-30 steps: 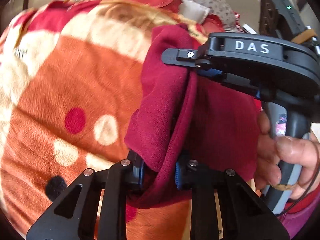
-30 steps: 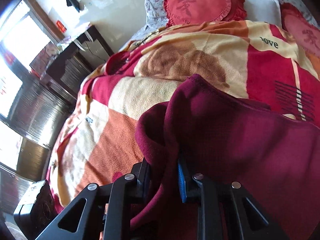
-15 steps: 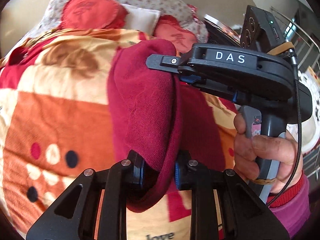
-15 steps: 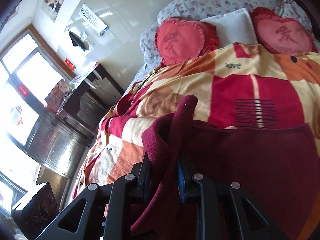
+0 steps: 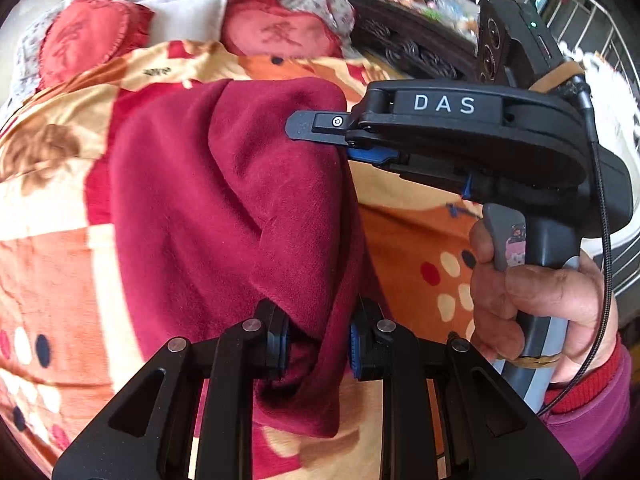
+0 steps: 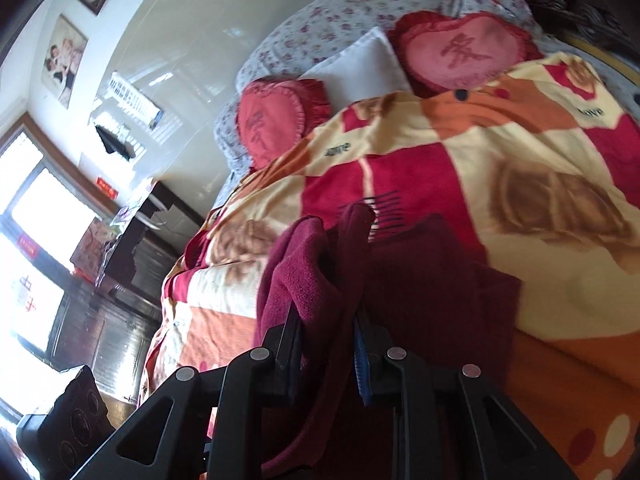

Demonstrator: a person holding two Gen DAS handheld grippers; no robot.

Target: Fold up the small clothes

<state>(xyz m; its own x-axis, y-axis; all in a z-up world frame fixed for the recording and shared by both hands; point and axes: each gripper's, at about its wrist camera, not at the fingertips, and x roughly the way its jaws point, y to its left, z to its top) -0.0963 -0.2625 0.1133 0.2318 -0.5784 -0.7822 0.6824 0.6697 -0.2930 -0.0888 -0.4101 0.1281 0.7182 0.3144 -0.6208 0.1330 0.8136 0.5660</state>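
With both grippers clamped on one maroon fleece garment (image 5: 224, 208), the folding appears only begun: the left gripper (image 5: 318, 340) pinches a bunched edge, the right gripper (image 6: 326, 344) another, and the cloth hangs above the patterned blanket (image 5: 408, 232) near its middle, not yet laid flat (no finished fold shows). Heart-shaped cushions (image 6: 460, 52) and a white pillow (image 6: 360, 68) line the bed's head edge, well apart from the garment

Two grippers, left gripper (image 5: 318, 344) and right gripper (image 5: 316, 130), both clamping one maroon garment (image 5: 224, 208), two heart cushions lying far, left cushion (image 6: 276, 120) and right cushion (image 6: 460, 54), one white pillow (image 6: 360, 68) sitting between, one patterned blanket (image 6: 540, 152) lying beneath.
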